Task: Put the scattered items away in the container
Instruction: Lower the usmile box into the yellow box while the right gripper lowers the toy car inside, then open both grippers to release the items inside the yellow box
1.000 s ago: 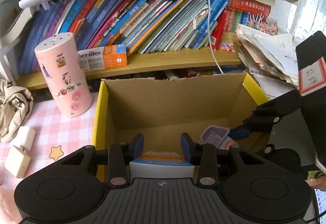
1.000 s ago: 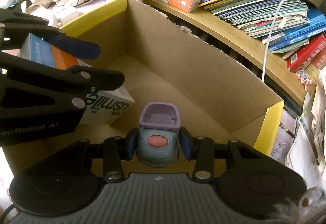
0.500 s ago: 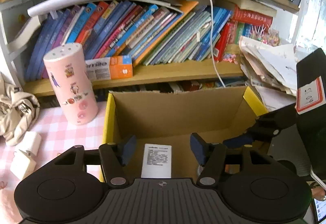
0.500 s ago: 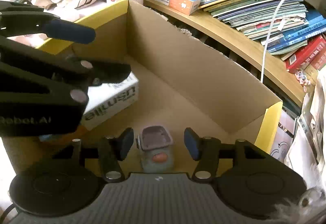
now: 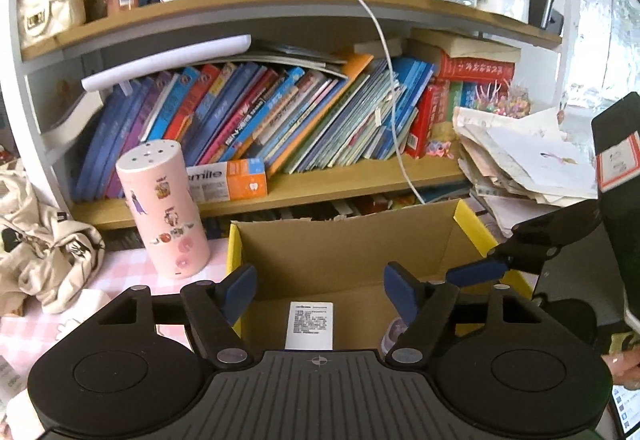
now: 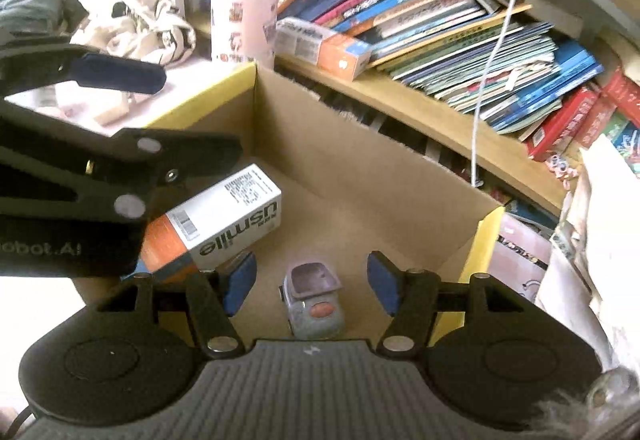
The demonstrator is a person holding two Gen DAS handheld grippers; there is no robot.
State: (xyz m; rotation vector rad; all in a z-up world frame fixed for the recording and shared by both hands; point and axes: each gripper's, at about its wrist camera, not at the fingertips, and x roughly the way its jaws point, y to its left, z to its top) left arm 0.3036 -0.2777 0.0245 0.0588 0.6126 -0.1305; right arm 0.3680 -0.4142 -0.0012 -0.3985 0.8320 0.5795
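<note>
An open cardboard box [image 5: 344,252] with yellow flap edges stands below the bookshelf; it also shows in the right wrist view [image 6: 360,167]. A white and orange usmile box [image 5: 310,324] lies on its floor, also in the right wrist view [image 6: 224,224]. A small grey-purple toy [image 6: 314,304] lies beside it. My left gripper [image 5: 318,290] is open and empty above the usmile box. My right gripper [image 6: 310,284] is open and empty above the toy. The right gripper's fingertips [image 5: 476,272] reach over the box's right side.
A pink sticker-covered cylinder [image 5: 164,211] stands left of the box on a pink checked cloth. A cream fabric bag [image 5: 36,244] and small white blocks [image 6: 100,107] lie further left. A second usmile box [image 5: 228,179] rests on the book-filled shelf. A paper stack [image 5: 520,163] sits at right.
Both grippers opened, dropping the usmile box and the toy onto the box floor, then rose and pulled back; more of the shelves shows.
</note>
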